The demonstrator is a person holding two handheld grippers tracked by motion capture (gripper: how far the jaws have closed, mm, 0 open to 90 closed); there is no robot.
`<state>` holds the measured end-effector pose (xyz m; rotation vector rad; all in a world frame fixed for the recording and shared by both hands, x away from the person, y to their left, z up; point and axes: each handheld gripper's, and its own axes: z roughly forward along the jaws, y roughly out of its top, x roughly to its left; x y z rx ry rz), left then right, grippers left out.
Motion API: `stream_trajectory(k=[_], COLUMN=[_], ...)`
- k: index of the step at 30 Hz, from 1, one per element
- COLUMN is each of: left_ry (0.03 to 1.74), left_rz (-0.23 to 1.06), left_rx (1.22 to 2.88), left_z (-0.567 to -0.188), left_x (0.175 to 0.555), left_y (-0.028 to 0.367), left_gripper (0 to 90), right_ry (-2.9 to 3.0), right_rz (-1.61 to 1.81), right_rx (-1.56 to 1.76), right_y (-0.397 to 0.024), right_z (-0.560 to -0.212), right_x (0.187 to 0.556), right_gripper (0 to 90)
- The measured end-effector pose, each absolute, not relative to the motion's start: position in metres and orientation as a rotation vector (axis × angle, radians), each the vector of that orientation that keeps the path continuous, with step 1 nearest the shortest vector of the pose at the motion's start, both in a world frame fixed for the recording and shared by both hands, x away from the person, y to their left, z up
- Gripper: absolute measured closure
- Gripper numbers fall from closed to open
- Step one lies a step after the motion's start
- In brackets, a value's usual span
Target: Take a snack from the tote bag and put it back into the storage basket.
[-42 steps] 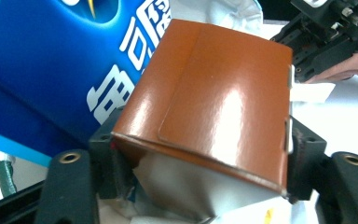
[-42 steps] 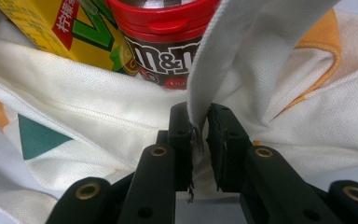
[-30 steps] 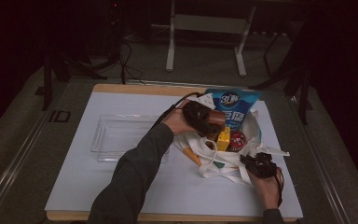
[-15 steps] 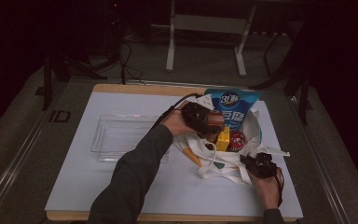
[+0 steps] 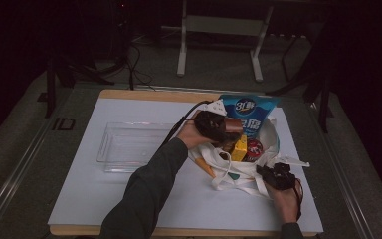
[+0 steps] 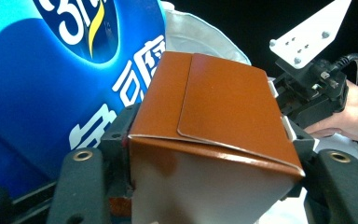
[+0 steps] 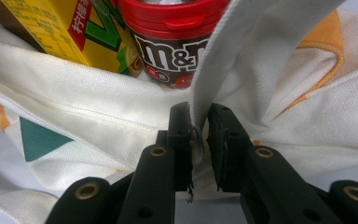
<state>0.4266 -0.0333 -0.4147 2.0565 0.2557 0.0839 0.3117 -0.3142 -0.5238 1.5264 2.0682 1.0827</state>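
Note:
A brown carton [image 6: 214,112] sits between the jaws of my left gripper [image 6: 209,144], which have just been closing and now press its sides. In the high view that left gripper [image 5: 227,130] holds the carton [image 5: 234,124] over the mouth of a white cloth bag [image 5: 238,177]. A tall blue pouch [image 5: 251,112], a yellow drink carton [image 5: 238,148] and a red-lidded M&M's tub [image 5: 254,148] stand in the bag. My right gripper [image 7: 198,126] is shut on the bag's white strap [image 7: 219,56] at the bag's near right edge.
A clear plastic tray [image 5: 129,147] lies on the white mat [image 5: 104,199] left of the bag. The table's wooden edge [image 5: 144,93] runs along the back. My right gripper [image 6: 307,88] also appears beyond the carton in the left gripper view.

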Motion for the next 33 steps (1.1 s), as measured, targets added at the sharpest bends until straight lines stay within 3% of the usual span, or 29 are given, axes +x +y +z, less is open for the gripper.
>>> stream_trajectory(k=[14,33], left_ry=[0.306,0.305], left_rz=[0.169,0.234], left_rx=[2.047,1.994], left_z=[-0.404,-0.363], left_x=[0.421,0.409], left_y=[-0.023,-0.007], left_gripper=[42.7,42.9], right_ry=[2.060,2.043], right_rz=[1.091,1.174], right_rx=[1.520,1.515], right_y=[-0.314,-0.322], right_z=[-0.525,-0.532], right_x=[0.311,0.311], right_gripper=[78.5,76.6])
